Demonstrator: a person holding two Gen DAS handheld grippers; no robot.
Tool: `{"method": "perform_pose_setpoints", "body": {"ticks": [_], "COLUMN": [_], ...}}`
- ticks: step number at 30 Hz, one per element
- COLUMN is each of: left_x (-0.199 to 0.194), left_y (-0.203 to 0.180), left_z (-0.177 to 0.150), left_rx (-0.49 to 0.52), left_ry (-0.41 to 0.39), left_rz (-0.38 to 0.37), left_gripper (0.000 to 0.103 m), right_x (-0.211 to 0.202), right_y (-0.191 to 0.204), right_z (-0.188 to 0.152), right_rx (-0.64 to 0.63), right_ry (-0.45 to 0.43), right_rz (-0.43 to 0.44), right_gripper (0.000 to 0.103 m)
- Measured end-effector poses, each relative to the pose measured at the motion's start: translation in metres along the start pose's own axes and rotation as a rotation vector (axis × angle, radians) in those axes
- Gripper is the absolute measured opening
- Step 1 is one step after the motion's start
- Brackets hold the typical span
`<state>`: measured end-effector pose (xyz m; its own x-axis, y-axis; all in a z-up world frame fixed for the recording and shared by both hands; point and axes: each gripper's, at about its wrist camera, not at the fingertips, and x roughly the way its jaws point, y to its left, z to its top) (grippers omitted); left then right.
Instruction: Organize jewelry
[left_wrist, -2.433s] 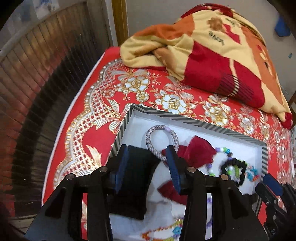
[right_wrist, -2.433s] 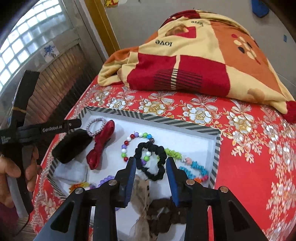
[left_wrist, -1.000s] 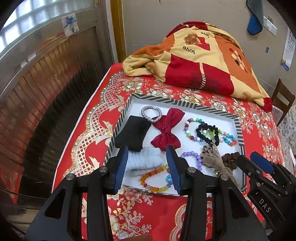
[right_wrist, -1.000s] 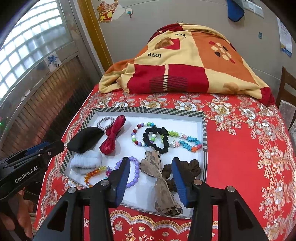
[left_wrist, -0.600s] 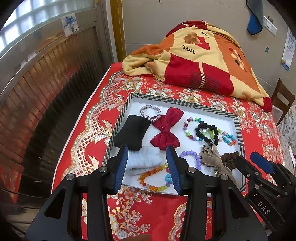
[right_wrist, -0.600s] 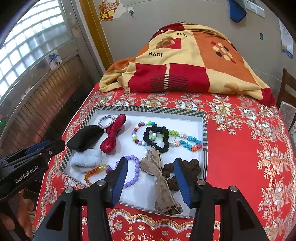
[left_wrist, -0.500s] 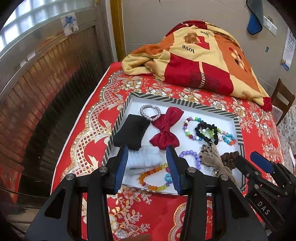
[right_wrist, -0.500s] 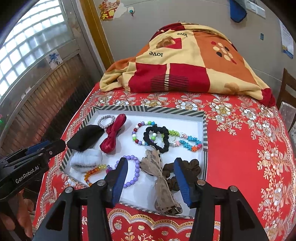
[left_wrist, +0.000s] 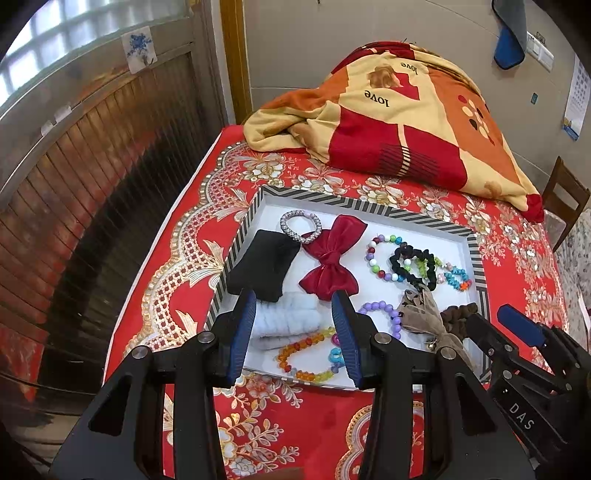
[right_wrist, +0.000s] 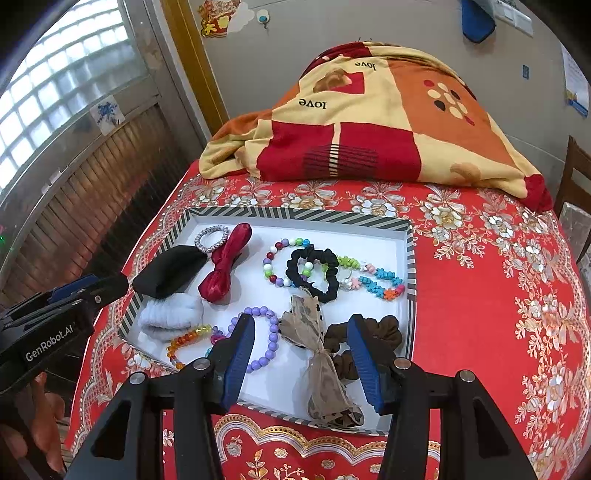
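Note:
A white tray with a striped rim (left_wrist: 365, 205) (right_wrist: 295, 214) lies on the red floral cloth. In it are a black band (left_wrist: 264, 264), a silver bracelet (left_wrist: 300, 230), a red bow (left_wrist: 328, 258), a white fluffy scrunchie (left_wrist: 284, 321), an orange bead bracelet (left_wrist: 303, 347), a purple bead bracelet (right_wrist: 267, 332), a beige bow (right_wrist: 314, 339), a brown scrunchie (right_wrist: 384, 328), a black scrunchie (right_wrist: 314, 271) and coloured bead strings. My left gripper (left_wrist: 293, 306) hangs open above the tray's near left part. Over the near right part my right gripper (right_wrist: 301, 325) is open, well above the beige bow.
A folded red, orange and cream blanket (left_wrist: 388, 122) fills the far end of the table. A slatted wooden wall (left_wrist: 92, 166) runs along the left edge. A wooden chair (left_wrist: 565, 199) stands at the right. A person's hand (right_wrist: 40, 424) grips the left tool's handle.
Both grippers have drawn back and up from close over the tray, so the whole tray now shows. Over the last second they hold still; the right jaws spread slightly.

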<state>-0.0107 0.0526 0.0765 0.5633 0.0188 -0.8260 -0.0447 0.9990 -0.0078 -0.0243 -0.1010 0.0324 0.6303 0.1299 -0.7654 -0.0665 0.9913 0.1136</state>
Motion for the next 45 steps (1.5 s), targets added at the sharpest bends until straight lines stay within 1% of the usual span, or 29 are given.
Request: {"method": "perform_pose_setpoints", "body": {"ticks": [30, 40, 45], "left_x": [0.0016, 0.0052, 0.0052], "left_y": [-0.0003, -0.0021, -0.0054], "left_z": [0.0015, -0.0017, -0.0039], "left_rx": [-0.003, -0.004, 0.012], "left_ry": [0.006, 0.018, 0.001], "left_rz": [-0.001, -0.012, -0.025], "left_gripper": [0.042, 0.042, 0.042], "right_x": [0.0036, 0.0069, 0.0052], "right_y": [0.0004, 0.0007, -0.0083], "right_z": [0.0015, -0.0004, -0.0037], "right_rx": [-0.009, -0.015, -0.005], "right_ry": [0.016, 0.027, 0.020], "right_rz": [0.002, 0.004, 0.016], "right_gripper": [0.051, 0.052, 0.052]}}
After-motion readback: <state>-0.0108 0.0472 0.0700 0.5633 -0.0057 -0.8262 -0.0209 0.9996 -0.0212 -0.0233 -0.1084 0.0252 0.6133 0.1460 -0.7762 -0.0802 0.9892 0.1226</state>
